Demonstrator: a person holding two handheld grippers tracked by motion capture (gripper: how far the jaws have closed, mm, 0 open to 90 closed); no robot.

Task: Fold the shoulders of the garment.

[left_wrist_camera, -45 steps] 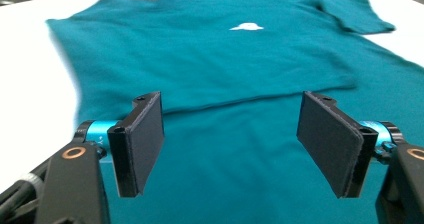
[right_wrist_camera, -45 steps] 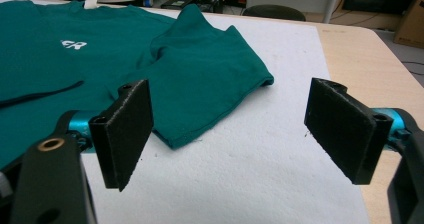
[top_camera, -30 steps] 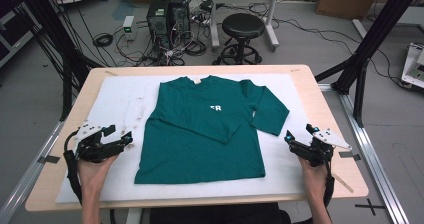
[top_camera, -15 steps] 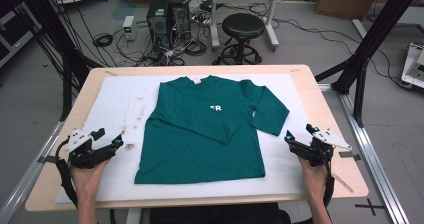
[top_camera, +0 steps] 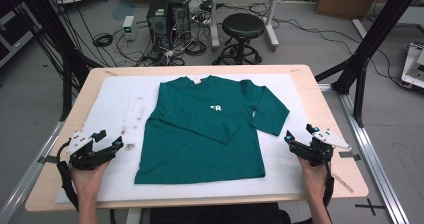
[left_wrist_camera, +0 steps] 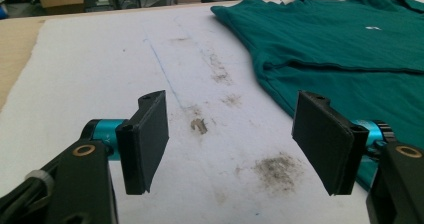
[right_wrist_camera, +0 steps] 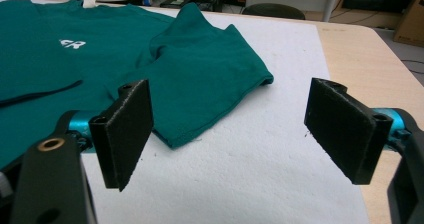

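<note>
Jaws on both sides are spread wide with nothing between them. Left gripper (top_camera: 107, 143) sits over the stained white mat (top_camera: 120, 104), just off the green t-shirt (top_camera: 200, 134) lying flat mid-table with one sleeve folded across. Right gripper (top_camera: 299, 137) hangs near the other sleeve (right_wrist_camera: 210, 74), probably not touching it.

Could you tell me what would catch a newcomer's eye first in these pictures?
The dark green T-shirt lies flat in the middle of the white mat, one sleeve folded across its front. On either side a hand-held gripper waits with jaws open and empty: the left hand-held gripper near the shirt's lower corner, the right hand-held gripper beside the other sleeve. Dirty smudges mark the mat by the left one.
</note>
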